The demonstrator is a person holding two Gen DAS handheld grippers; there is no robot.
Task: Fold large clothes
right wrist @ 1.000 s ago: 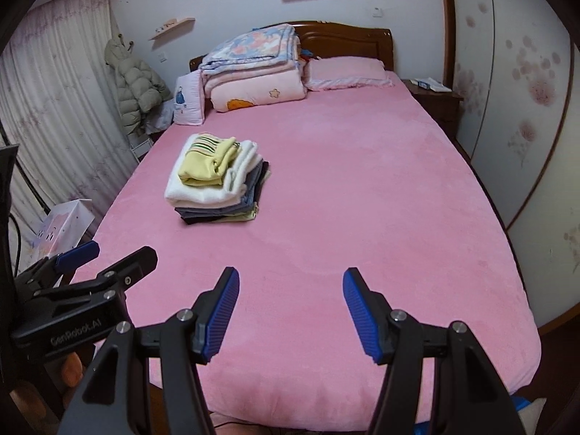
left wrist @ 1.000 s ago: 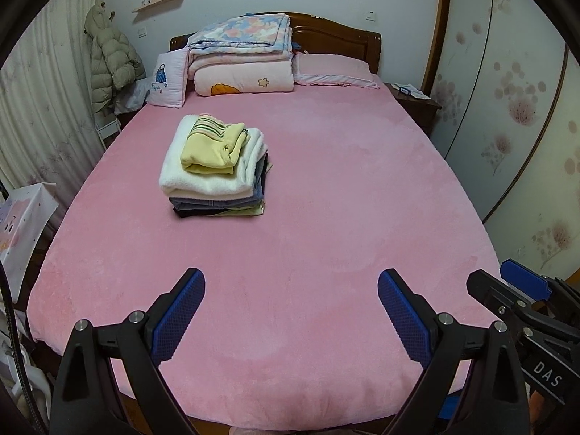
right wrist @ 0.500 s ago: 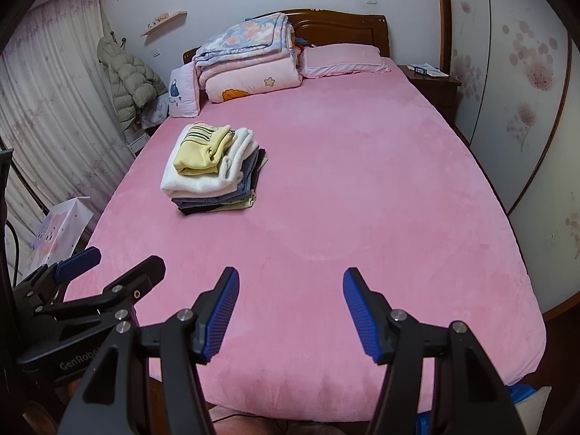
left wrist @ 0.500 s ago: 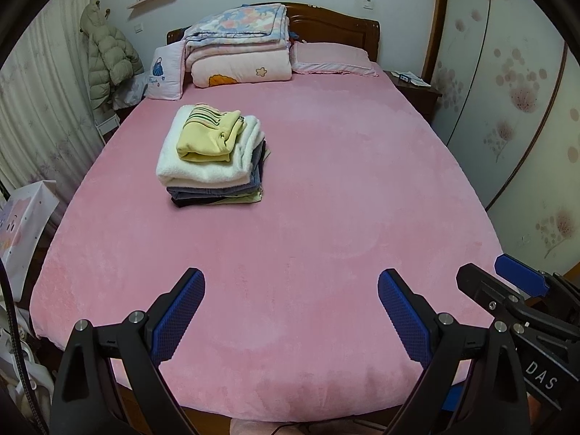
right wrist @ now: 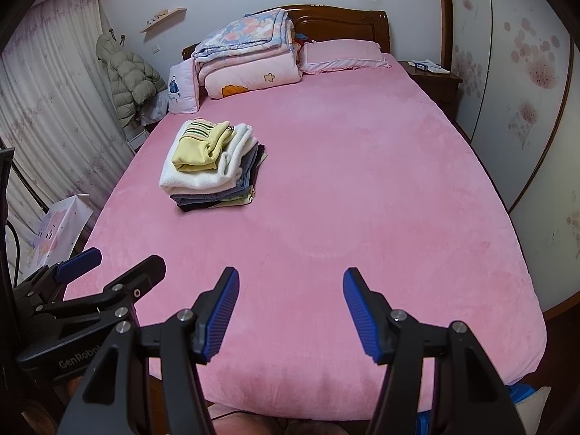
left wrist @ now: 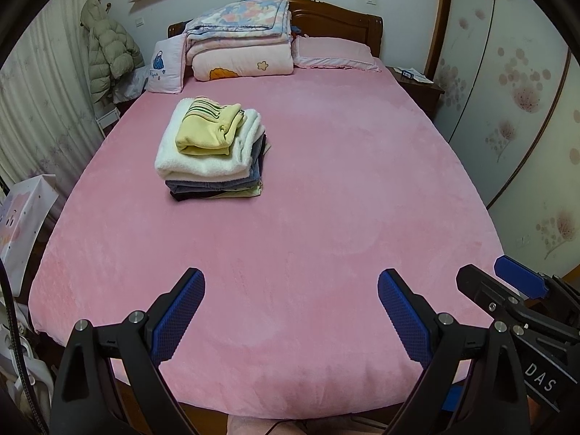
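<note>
A stack of folded clothes [left wrist: 214, 152] [right wrist: 212, 165] sits on the pink bed [left wrist: 326, 199] [right wrist: 344, 188], left of its middle, with a yellow striped garment on top of a white one. My left gripper [left wrist: 291, 290] hovers open over the foot of the bed, nothing between its blue pads. My right gripper [right wrist: 291, 284] is open too, also empty, over the same near edge. Each gripper shows at the side of the other's view. Both are well short of the stack.
Folded quilts [left wrist: 239, 43] and a pink pillow [left wrist: 333, 52] lie at the headboard. A nightstand [left wrist: 417, 85] stands at the right, wardrobe doors [left wrist: 525, 108] beyond it. A puffy coat [left wrist: 108, 54], curtains and a paper bag [left wrist: 21, 214] are on the left.
Both views have shifted slightly, so the bed and the stack sit a little lower and the foot edge shows more. Jaws stand as wide as before.
</note>
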